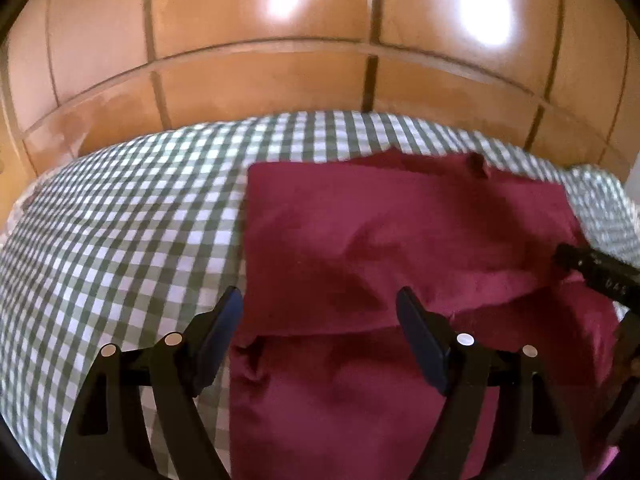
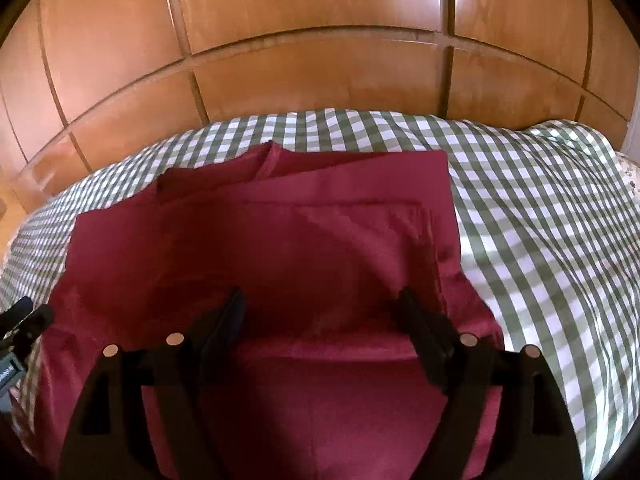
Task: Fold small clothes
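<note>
Wooden wardrobe doors [image 2: 312, 40] fill the background, checked bedcover [image 2: 540, 240] below them. Dark red garment [image 2: 280, 248] lies flat on the cover, near the middle. It looks partly folded: one layer already turned over onto the rest, crisp fold edge across the near side, stacked edges at the far end. Probably one more fold left, then squaring up. Left gripper [image 1: 320, 312] spread wide, nothing pinched, over the garment's left edge. Right gripper [image 2: 320, 308] also spread, empty, above the fold. Garment type unclear; near hem cut off behind the tools. Left view blurred.
</note>
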A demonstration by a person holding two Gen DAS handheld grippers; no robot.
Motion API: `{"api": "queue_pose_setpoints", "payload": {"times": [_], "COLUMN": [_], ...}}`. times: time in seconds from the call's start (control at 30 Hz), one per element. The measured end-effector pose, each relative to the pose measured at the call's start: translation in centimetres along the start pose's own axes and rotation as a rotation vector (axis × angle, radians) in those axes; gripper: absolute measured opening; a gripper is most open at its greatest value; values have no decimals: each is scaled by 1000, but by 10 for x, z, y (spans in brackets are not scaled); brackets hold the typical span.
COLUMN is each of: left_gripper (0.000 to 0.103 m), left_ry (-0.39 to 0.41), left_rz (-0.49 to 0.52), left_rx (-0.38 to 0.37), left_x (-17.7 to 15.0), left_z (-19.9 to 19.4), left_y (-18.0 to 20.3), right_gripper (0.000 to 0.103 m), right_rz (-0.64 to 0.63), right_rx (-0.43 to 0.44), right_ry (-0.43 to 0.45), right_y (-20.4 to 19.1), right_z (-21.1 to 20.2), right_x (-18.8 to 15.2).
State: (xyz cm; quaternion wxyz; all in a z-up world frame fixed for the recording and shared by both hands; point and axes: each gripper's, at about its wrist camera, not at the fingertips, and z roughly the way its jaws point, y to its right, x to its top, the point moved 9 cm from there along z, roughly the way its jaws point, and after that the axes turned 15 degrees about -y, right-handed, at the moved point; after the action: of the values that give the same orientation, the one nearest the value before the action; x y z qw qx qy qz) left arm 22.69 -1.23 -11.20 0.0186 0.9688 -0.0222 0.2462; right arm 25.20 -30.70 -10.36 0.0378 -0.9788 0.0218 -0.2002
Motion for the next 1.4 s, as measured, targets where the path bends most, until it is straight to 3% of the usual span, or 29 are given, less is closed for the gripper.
{"api": "queue_pose_setpoints", "payload": {"times": [0.1,0.2,0.53,0.8,1.4], "left_gripper": [78,78,78,78,78], "left_ry": [-68,-75,8,56,-24], "left_rz": [40,40,-25,-5,59], "left_rx": [38,45,-27,-29,-25], "left_x": [-8,-10,-29,-65,-140], "left_z": [26,31,-25,-66,-75], "left_y": [4,5,-10,-17,-22], "right_gripper": [84,87,94,94,96], "right_rz": [-27,-22,13,38,122], "right_rx": [-35,-31,-21,-25,-15], "right_ry": [-1,9,23,-53,-100], "right_y": [-1,0,-5,14,66], "right_z": [12,16,-17,-32,-73], "right_x": [-4,-5,-18,-69,-157]}}
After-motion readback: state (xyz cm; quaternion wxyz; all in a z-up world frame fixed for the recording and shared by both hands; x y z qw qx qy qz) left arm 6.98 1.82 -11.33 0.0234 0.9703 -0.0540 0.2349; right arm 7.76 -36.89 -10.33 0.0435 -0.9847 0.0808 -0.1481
